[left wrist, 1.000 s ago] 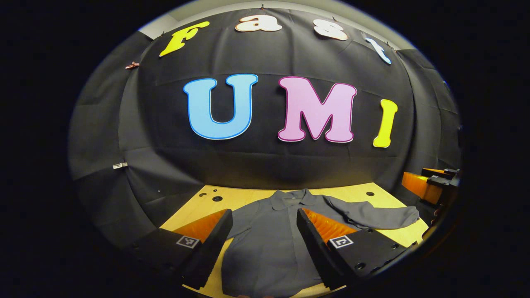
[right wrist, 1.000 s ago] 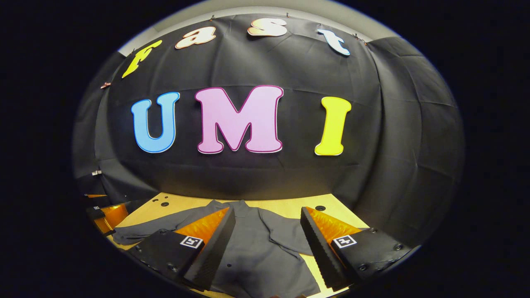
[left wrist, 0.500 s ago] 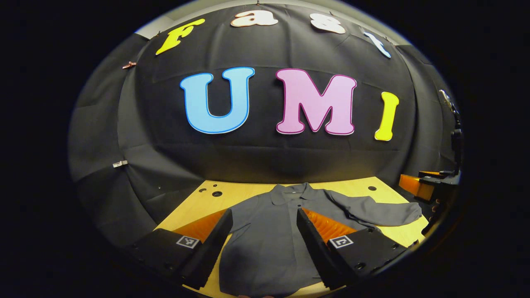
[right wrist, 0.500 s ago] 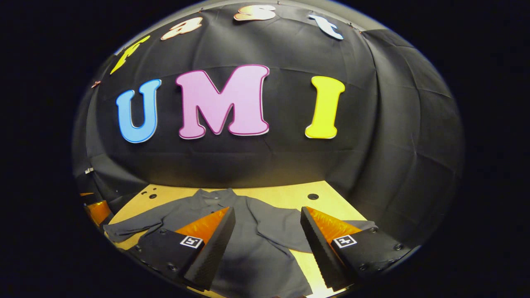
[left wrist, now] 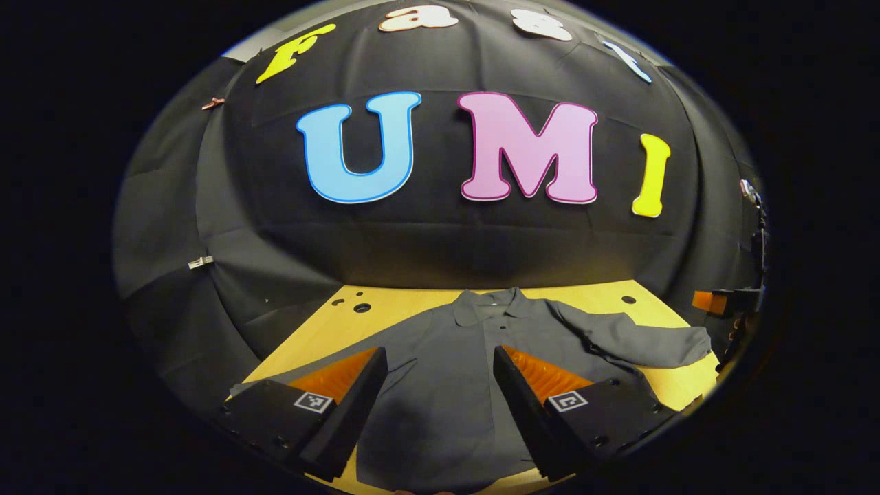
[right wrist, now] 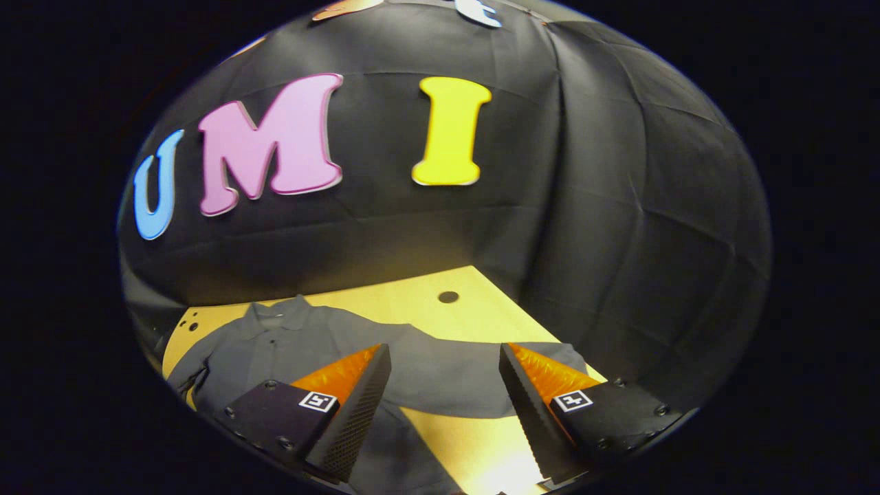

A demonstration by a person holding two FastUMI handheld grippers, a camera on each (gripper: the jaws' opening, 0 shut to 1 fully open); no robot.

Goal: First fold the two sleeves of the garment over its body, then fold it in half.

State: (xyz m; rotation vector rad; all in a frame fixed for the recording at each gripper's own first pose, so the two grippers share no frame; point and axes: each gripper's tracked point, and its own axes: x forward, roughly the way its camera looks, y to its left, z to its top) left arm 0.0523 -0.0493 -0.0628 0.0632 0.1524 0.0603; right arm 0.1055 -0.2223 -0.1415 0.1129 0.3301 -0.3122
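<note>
A dark grey collared shirt (left wrist: 440, 392) lies flat, front up, on the wooden table (left wrist: 392, 317), its collar (left wrist: 491, 306) toward the booth wall. In the left gripper view one sleeve (left wrist: 639, 342) stretches out to the right. My left gripper (left wrist: 438, 357) hovers open over the shirt's body, holding nothing. In the right gripper view the same shirt (right wrist: 275, 344) sits at the left, and its sleeve (right wrist: 454, 371) runs across the gap between the fingers. My right gripper (right wrist: 445, 354) is open above that sleeve and grips nothing.
Part of the right gripper (left wrist: 718, 302) shows at the far right edge of the left gripper view. The table top (right wrist: 419, 306) has a round hole (right wrist: 448, 297) near the back, with more holes (left wrist: 361, 308) at the back left. Black cloth walls stand behind and beside the table.
The right gripper has swung right, bringing the outstretched sleeve between its fingers. The left gripper has tipped slightly, so more of the shirt and table shows. Both stay open.
</note>
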